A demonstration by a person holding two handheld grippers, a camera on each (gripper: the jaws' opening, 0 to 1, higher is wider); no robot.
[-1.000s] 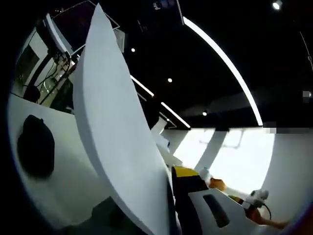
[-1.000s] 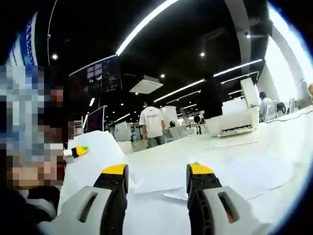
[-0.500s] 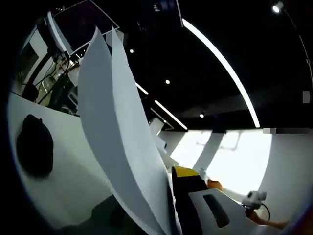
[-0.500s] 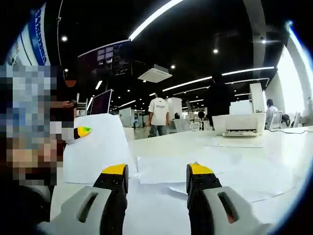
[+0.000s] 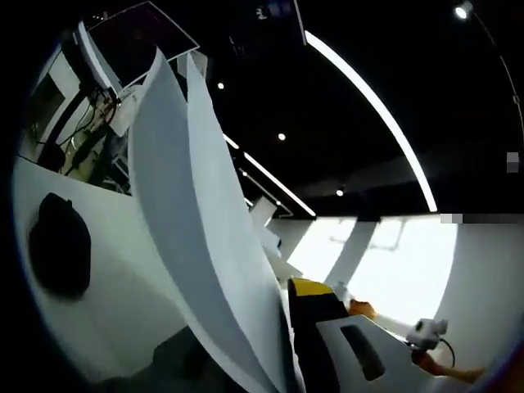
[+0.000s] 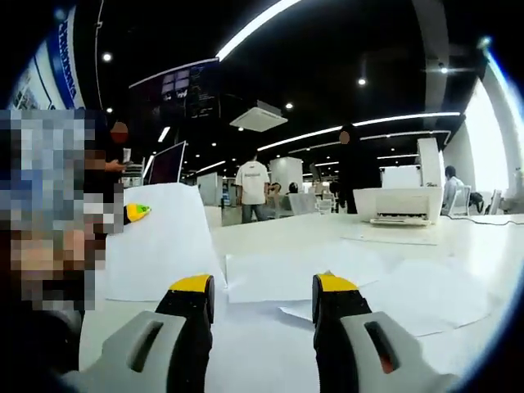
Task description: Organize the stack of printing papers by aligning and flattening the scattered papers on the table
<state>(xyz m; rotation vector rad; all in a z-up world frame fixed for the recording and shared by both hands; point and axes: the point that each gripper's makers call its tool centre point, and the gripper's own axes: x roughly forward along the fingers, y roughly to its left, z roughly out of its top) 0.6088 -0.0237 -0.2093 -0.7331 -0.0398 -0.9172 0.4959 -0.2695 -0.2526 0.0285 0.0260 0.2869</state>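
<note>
White sheets of paper (image 5: pixel 192 237) stand upright in the left tool (image 5: pixel 282 344), pinched at their lower edge beside its yellow-tipped jaw; at least two leaves fan apart toward the top. In the right gripper view the same lifted sheets show off to the left of the right tool (image 6: pixel 264 323), with the left tool's yellow tip at their upper edge. The right tool is empty, its two jaws standing apart with the desk (image 6: pixel 483 246) visible between them.

More loose sheets (image 6: pixel 311 274) lie flat and overlapping on the desk just ahead of the right tool, some skewed, one corner poking out toward its right jaw. A printer (image 6: pixel 397 205) sits well beyond them, and a person in a white shirt (image 6: pixel 251 192) stands far behind.

My reading is that the gathering step is in hand: one bundle is raised, the rest not yet collected. The next move likely calls for the right tool to steady or square the raised sheets, or to slide a jaw under the nearest flat sheet without creasing it, so the edges can be tapped level and laid down.
</note>
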